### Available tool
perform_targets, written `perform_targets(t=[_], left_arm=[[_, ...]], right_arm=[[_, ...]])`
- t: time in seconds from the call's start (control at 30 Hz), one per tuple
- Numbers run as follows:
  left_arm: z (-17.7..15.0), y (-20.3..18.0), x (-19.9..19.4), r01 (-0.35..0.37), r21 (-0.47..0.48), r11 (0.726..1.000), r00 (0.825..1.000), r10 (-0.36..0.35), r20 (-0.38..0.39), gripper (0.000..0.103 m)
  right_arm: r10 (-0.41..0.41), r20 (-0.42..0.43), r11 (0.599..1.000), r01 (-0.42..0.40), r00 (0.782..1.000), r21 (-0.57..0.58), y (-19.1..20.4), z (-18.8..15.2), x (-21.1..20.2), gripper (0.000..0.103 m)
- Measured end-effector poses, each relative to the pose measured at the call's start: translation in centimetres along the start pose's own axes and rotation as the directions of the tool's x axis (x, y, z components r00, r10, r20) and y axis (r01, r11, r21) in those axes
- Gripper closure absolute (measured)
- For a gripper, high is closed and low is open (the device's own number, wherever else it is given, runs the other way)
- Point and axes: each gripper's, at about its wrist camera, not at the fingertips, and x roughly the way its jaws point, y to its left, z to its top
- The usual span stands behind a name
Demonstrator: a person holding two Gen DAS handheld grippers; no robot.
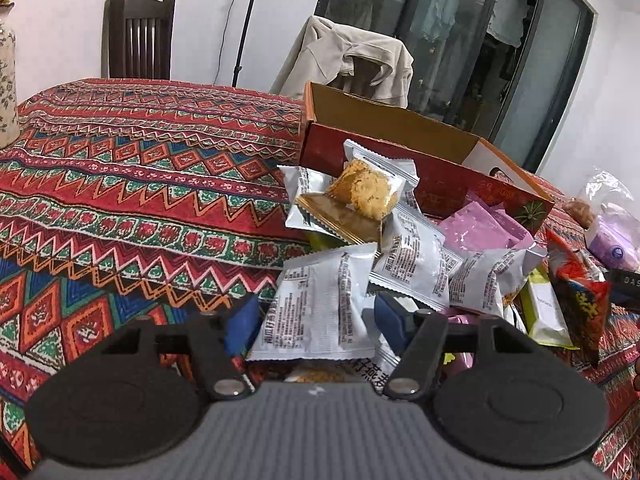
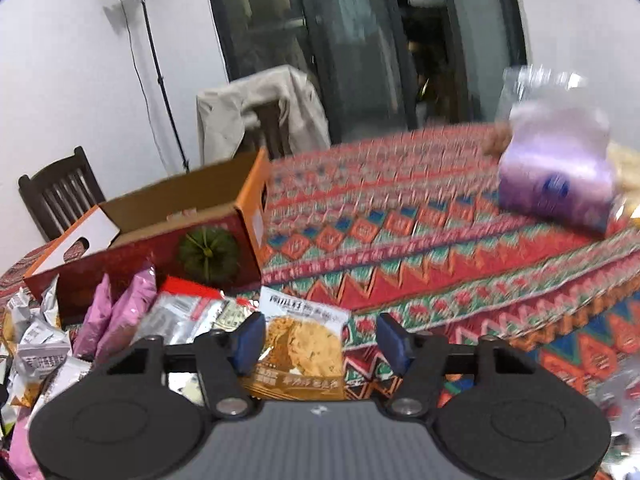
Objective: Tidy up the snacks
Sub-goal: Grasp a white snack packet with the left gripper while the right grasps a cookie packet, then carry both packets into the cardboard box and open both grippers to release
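Observation:
My left gripper [image 1: 316, 322] is low over a heap of snack packets on the patterned tablecloth [image 1: 120, 180]. A flat white packet [image 1: 320, 312] lies between its blue pads and spans the gap, its edges at the pads and undeformed. Behind it, a clear-wrapped cookie [image 1: 364, 192] tops the heap, in front of an open red and orange cardboard box [image 1: 400, 168]. My right gripper [image 2: 322, 340] stands open around a cookie packet [image 2: 300, 344]. The packet lies against the left pad, and a clear gap remains on the right. The box [image 2: 140, 252] is at the left in the right wrist view.
Purple packets [image 1: 480, 232] and a red packet [image 1: 580, 300] lie right of the heap. A purple pack in a clear bag [image 2: 556, 176] sits at the far right. A vase [image 1: 6, 80] stands on the table's far left. Two chairs, one with a beige jacket [image 1: 352, 56], stand behind.

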Motion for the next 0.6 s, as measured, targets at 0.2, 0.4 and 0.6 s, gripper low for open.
perform_targets(t=[0.2, 0.4, 0.6], left_arm=[[0.0, -0.5, -0.7, 0.007, 0.01, 1.0, 1.0, -0.007, 0.014, 0.061], [-0.5, -1.2, -3.8, -0.002, 0.004, 1.0, 0.998, 0.002, 0.058, 0.063], [-1.7, -2.8, -7.6, 0.004, 0.004, 1.0, 0.994, -0.005, 0.109, 0.063]], right_arm=[[0.005, -0.025, 1.0, -0.005, 1.0, 0.005, -0.6, -0.3, 1.2, 0.06], [-0.007, -0.022, 0.999, 0.006, 1.0, -0.038, -1.1, -0.7, 0.3, 0.064], [-0.038, -0.012, 0.986, 0.036, 0.999, -0.162, -0.5, -3.0, -3.3, 0.064]])
